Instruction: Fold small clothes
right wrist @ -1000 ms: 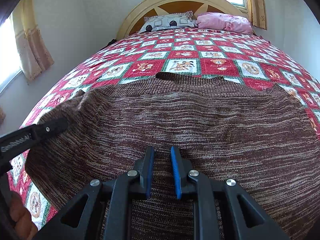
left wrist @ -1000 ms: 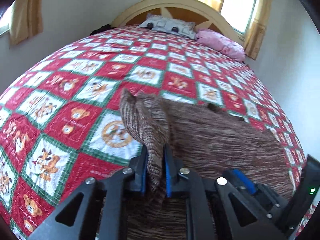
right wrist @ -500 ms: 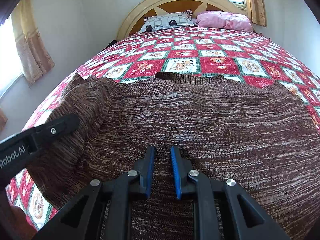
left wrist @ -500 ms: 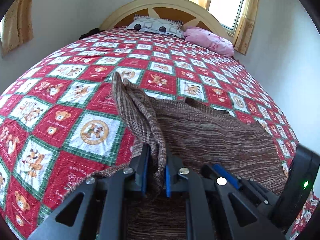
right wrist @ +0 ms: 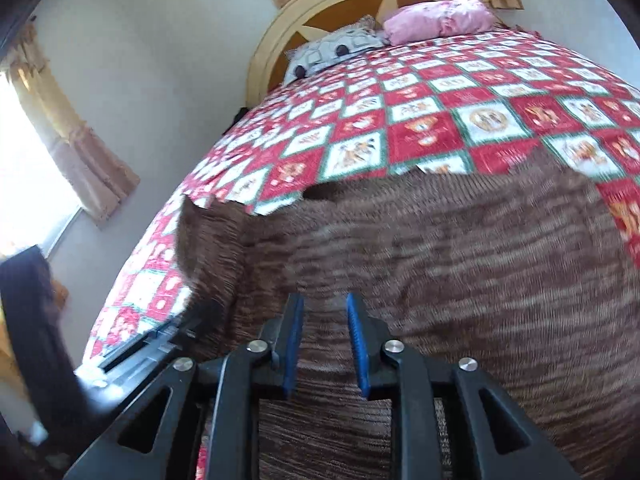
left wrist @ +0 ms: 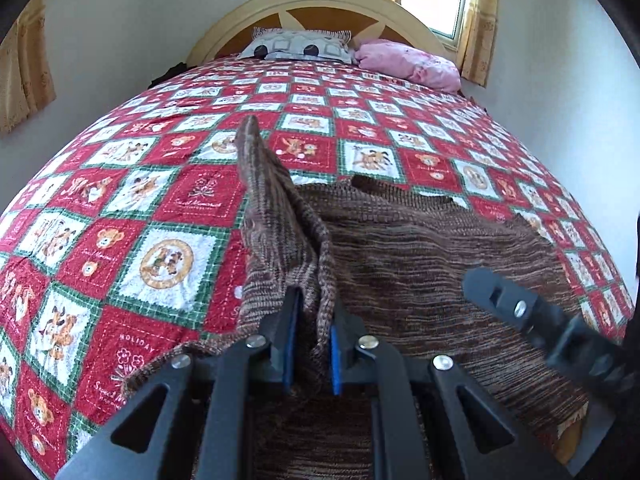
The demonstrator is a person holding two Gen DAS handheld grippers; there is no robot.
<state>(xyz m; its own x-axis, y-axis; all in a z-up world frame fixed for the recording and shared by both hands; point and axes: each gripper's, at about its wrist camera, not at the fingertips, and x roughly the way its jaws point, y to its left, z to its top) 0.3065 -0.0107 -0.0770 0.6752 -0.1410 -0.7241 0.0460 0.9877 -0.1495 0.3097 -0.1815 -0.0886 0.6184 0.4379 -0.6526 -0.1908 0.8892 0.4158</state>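
A brown striped knit sweater (left wrist: 432, 264) lies spread on the bed, neck toward the headboard. My left gripper (left wrist: 312, 328) is shut on the sweater's left sleeve (left wrist: 276, 216), which stands lifted in a ridge over the body's left edge. My right gripper (right wrist: 323, 336) hangs just above the sweater's lower body (right wrist: 460, 272); its jaws stand slightly apart with nothing between them. The right gripper also shows in the left wrist view (left wrist: 540, 320), and the left gripper shows at the lower left of the right wrist view (right wrist: 160, 340).
The bed has a red, green and white patchwork quilt (left wrist: 168, 208). A grey patterned pillow (left wrist: 300, 46) and a pink pillow (left wrist: 408, 64) lie by the arched headboard (left wrist: 320, 0). Walls and curtained windows (right wrist: 48, 160) stand close on both sides.
My left gripper has carried the sleeve rightward over the sweater's body. My right gripper has tilted and shifted; its view now is blurred with motion.
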